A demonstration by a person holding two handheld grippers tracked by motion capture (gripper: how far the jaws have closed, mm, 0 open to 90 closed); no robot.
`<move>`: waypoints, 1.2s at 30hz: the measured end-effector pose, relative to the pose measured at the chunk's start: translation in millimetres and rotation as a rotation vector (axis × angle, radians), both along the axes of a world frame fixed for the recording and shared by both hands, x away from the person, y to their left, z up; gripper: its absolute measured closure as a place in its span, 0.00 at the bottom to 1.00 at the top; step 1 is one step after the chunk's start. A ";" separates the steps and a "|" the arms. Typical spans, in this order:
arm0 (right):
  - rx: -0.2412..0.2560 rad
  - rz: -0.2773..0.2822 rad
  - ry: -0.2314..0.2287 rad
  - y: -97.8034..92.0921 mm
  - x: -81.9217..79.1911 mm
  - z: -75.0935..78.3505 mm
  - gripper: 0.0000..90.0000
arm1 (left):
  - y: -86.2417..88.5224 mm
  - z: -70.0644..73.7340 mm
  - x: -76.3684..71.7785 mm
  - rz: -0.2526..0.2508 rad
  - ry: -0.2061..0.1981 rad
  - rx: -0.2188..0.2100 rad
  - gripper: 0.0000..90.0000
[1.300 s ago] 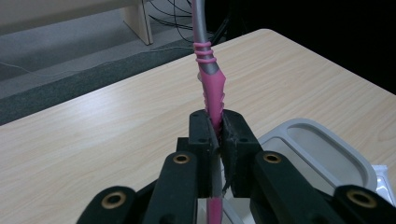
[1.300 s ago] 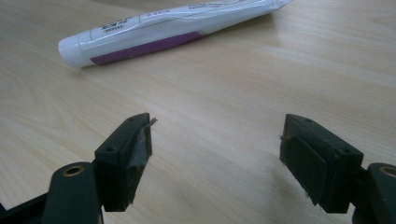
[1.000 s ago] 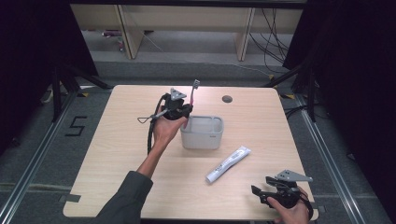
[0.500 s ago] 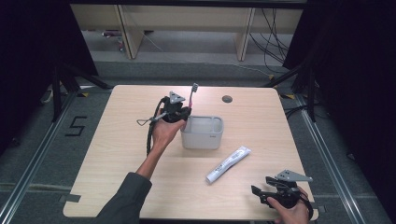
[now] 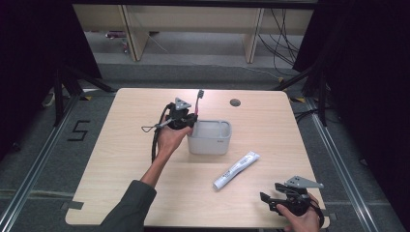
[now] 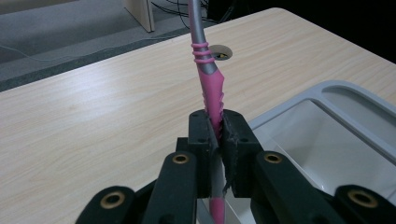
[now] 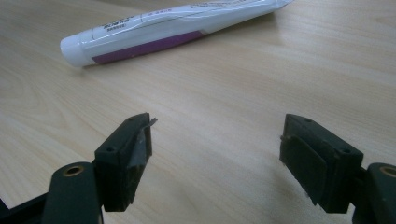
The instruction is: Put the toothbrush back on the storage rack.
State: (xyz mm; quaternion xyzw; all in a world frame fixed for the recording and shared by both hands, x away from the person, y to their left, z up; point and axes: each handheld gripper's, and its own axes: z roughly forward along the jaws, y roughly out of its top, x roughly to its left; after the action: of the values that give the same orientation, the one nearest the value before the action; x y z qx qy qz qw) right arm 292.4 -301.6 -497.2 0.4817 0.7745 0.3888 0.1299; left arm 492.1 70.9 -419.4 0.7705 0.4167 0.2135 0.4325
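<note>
- Left gripper [image 6: 215,140] is seen clamped shut on a toothbrush [image 6: 210,88], gripped low on the pink handle, with the grey neck rising up and away from the jaws.
- In the high view the toothbrush [image 5: 198,100] is held near upright at the left rim of a grey bin [image 5: 210,137], which stands mid-desk [image 5: 121,159].
- Right gripper [image 7: 215,154] is held wide open and empty, low above the desk [image 7: 224,93] at its near right corner; a toothpaste tube [image 7: 173,30] lies flat beyond it, well apart from the jaws.
- A slip is judged possible: the handle is narrow and ribbed, and only a short stretch is pinched, so the toothbrush could pivot or slide if the hand is jolted.
- If released from this spot, the toothbrush could catch the bin rim and fall to the desk instead of inside, since it is judged to sit over the edge and not the middle.
- The left forearm is stretched forward from the bottom of the high view, hand [image 5: 169,137] raised beside the bin.
- The right hand [image 5: 302,222] is kept close to the body, gripper [image 5: 270,199] pointed left, roughly toward the tube [image 5: 236,170].
</note>
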 end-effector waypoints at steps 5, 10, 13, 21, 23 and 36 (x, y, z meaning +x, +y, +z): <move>0.011 0.007 0.002 -0.2 0.1 -0.2 0.28 | 0.6 0.9 -1.2 0.000 0.002 0.020 0.90; 0.010 0.008 0.002 -0.2 0.2 -0.3 0.28 | -0.2 0.8 -1.9 -0.004 -0.004 0.016 0.88; 0.010 0.006 0.002 -0.4 0.1 -0.2 0.29 | 1.1 1.7 -2.3 -0.008 -0.001 0.028 0.84; 0.009 0.006 0.003 -0.3 0.2 -0.3 0.29 | 4.6 7.8 -6.2 0.010 -0.009 0.025 0.61; 0.010 0.006 0.003 -0.3 0.2 -0.2 0.28 | 4.1 8.5 -7.0 0.016 -0.015 0.013 0.58; 0.005 -0.004 -0.009 -0.9 0.1 0.2 0.29 | 16.6 24.2 -23.4 0.001 0.021 -0.009 0.41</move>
State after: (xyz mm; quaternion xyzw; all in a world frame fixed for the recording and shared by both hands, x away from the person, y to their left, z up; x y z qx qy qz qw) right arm 292.5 -302.5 -497.0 0.4818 0.7720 0.3928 0.1329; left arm 468.7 87.5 -395.2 0.7706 0.4226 0.2038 0.4313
